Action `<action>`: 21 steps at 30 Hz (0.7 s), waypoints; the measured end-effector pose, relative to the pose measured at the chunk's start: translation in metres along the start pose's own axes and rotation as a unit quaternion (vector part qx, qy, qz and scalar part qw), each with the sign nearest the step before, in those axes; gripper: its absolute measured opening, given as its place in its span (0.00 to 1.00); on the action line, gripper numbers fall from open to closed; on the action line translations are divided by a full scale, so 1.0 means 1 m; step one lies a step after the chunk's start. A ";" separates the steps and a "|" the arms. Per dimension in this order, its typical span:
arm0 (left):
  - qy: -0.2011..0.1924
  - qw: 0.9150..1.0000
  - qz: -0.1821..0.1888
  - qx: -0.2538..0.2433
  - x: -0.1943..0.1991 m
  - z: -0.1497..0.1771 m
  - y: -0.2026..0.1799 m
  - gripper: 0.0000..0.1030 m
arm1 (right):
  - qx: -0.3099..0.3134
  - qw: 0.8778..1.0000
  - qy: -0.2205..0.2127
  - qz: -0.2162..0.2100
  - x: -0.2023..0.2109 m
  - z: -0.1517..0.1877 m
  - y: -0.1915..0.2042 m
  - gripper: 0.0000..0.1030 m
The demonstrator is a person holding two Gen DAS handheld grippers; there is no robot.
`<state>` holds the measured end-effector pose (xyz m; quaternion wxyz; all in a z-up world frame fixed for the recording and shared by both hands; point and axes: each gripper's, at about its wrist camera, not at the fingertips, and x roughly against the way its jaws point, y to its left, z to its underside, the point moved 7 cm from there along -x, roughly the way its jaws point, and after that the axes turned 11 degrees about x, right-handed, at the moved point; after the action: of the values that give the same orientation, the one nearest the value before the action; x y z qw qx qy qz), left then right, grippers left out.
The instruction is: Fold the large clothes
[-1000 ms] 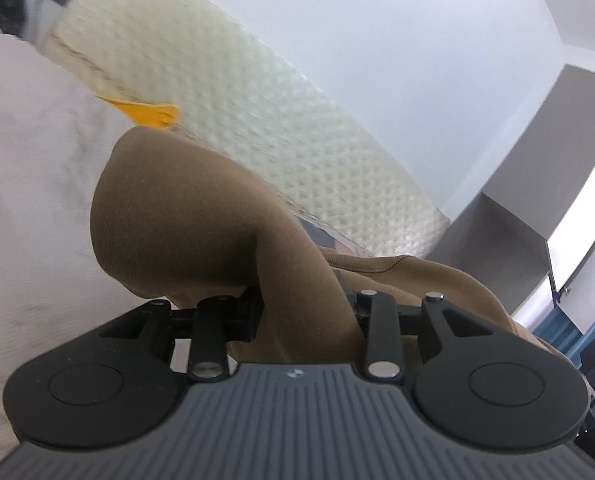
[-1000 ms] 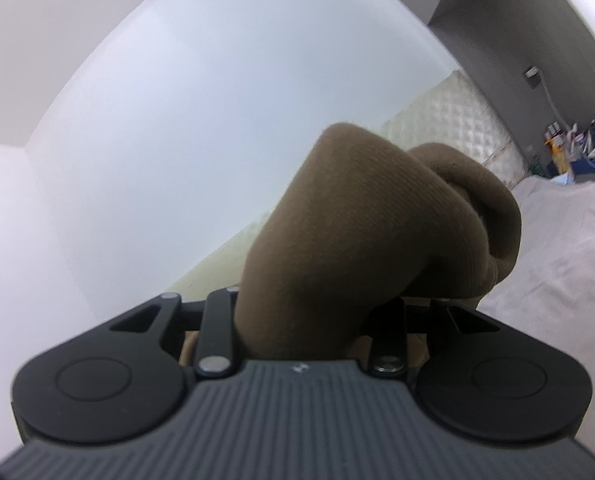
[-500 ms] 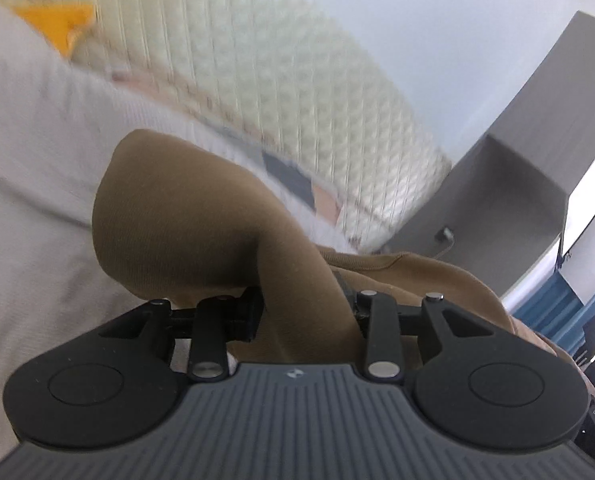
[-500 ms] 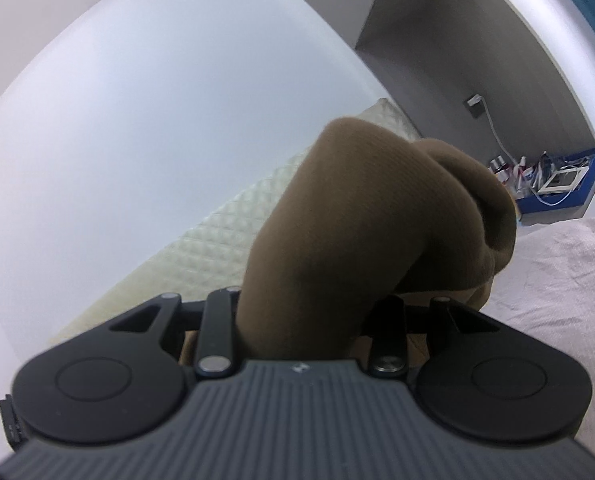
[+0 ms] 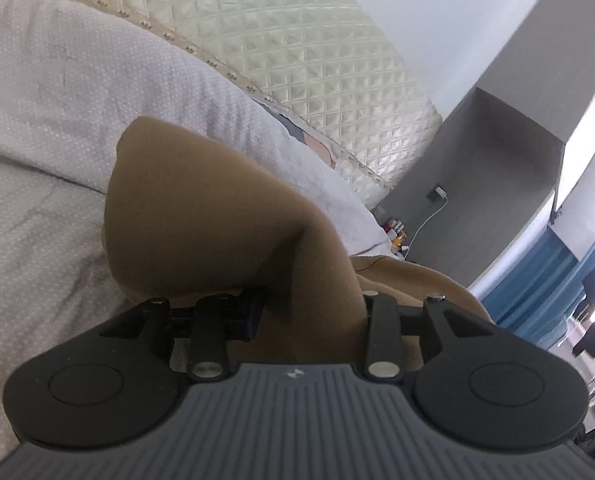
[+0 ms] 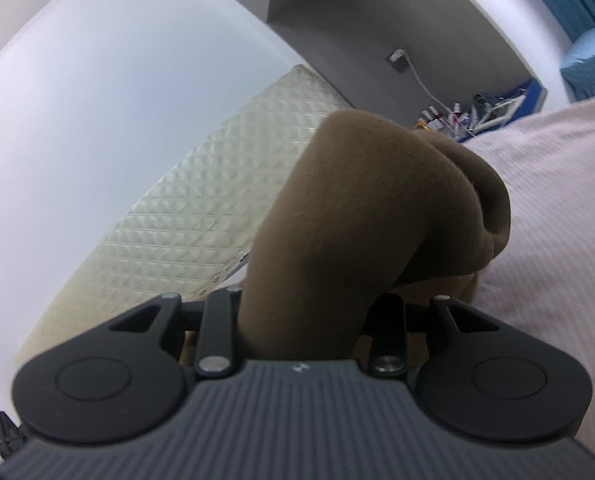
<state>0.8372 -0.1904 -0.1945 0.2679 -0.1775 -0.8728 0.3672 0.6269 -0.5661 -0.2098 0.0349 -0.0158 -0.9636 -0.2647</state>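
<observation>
Brown garment [image 5: 217, 216] bunched w/ a thick fold clamped in left tongs [image 5: 309, 316], another fold [image 6: 361, 208] clamped in right tongs [image 6: 309, 320]; cloth hangs just over bed's pale dotted bedspread [image 5: 49, 80]. Quilted cream headboard [image 5: 297, 48] behind, grey wall [image 5: 517, 92] beyond.

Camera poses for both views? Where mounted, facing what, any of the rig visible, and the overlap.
Left wrist: on the left gripper, looking along its fingers over the bed to the headboard; the gripper body and bunched brown garment show.
Right wrist: on the right gripper, facing wall and headboard; the gripper body and garment show.
Shared: garment, headboard, bed, wall charger.
</observation>
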 end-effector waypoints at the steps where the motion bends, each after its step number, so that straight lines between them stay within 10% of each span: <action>1: -0.003 1.000 0.003 -0.001 0.006 0.006 0.002 0.40 | -0.002 1.000 -0.001 0.004 0.006 0.005 -0.001 0.38; 21: 0.040 0.998 -0.031 0.040 0.051 0.052 0.037 0.52 | -0.101 0.991 0.045 0.073 0.053 0.060 -0.032 0.53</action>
<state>0.7696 -0.1682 -0.2347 0.3209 -0.1538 -0.8511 0.3861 0.5688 -0.5623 -0.2730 0.0958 -0.0781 -0.9256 -0.3577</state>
